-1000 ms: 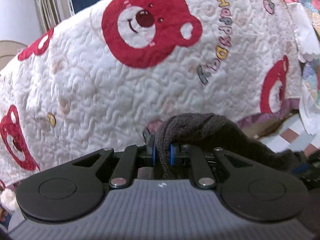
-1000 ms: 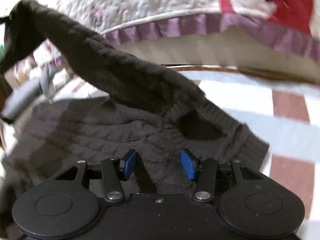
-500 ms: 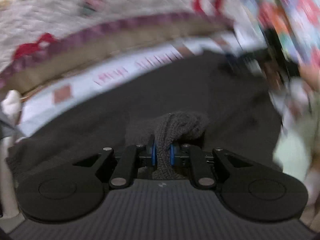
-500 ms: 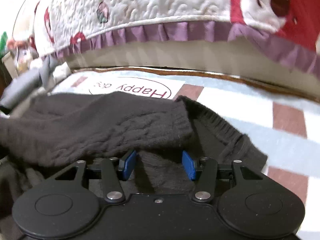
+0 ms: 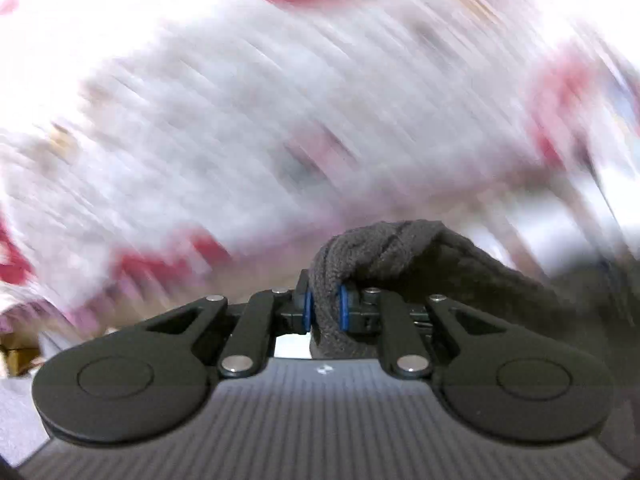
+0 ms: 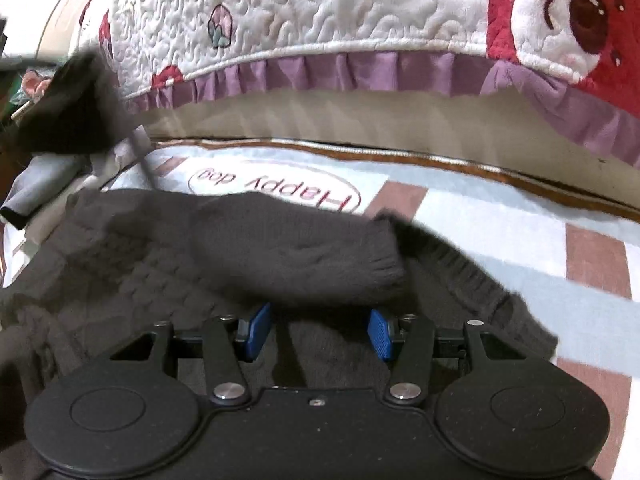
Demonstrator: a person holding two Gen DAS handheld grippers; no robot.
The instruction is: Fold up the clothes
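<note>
- Left tongs [image 5: 325, 307]: blue pads [image 5: 307, 309] pinch a bunched fold of the dark brown knit sweater [image 5: 400, 256]; jaws easing apart a little w/ the knit between them, pads touching it on both sides.
- From that pinch the knit arcs up over the tips, then trails off right & down past the right side of the tool.
- Left view bkgd is heavy motion blur: white w/ red patches, prob. the quilt, can't tell more.
- Right tongs [image 6: 318, 334]: jaws stand apart, blue pads [image 6: 256, 330] clear of any cloth, nothing clamped. They hover just above the sweater [image 6: 160, 264].
- Sweater lies spread on the bed sheet [image 6: 500, 224], which is pale blue/white w/ brownish squares & an oval "Happy dog" print.
- One sleeve [image 6: 320, 256] is folded across the body, cuff end pointing right, lying just beyond the right tongs' tips.
- Sweater's ribbed hem edge [image 6: 480, 276] runs to the right, near corner.
- Far left in right view: another dark bit of the knit [image 6: 68, 108] lifted off the bed, blurred; what holds it isn't visible there.
- Far side: white quilted cover [image 6: 320, 4] w/ red bear face & purple frill hangs over the bed's far edge.
</note>
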